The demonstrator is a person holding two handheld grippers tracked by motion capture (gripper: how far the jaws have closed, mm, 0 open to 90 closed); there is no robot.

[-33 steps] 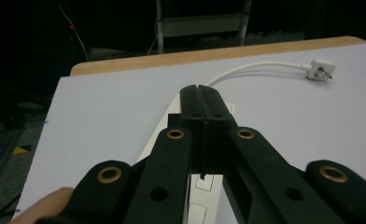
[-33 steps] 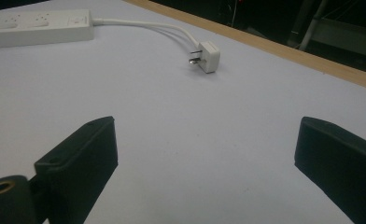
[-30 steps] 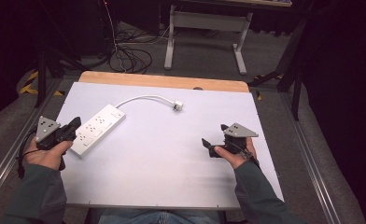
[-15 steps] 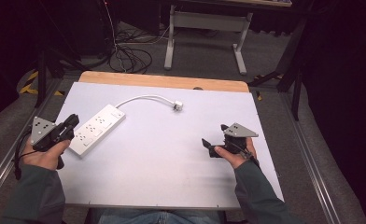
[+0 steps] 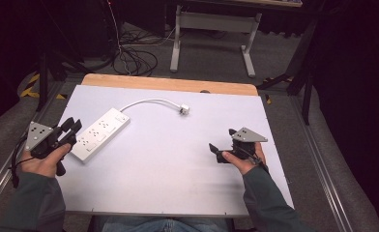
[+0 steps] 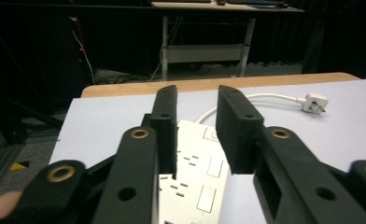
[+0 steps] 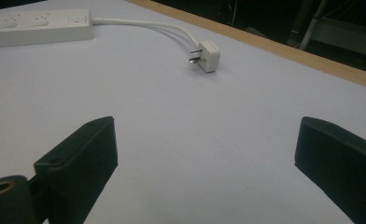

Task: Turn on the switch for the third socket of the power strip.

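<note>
Left tool [image 5: 70, 131]: jaws, closed together a second ago, have just been opening and now stand apart with a narrow gap. Nothing is gripped between them; through the gap the white power strip [image 6: 197, 177] shows lying below on the surface, at its near end, pads not pressing on it. Its grey plate sits slightly closer to the surface's left edge than before.

On the white table [image 5: 178, 179], 1 white power strip [image 5: 100, 134] is counted, with 1 cord [image 5: 149, 102] ending in 1 plug [image 5: 184, 109]. 2 grippers are counted: 1 left gripper [image 5: 71, 131] and 1 right gripper [image 5: 215, 151]. 2 hands are seen.
</note>
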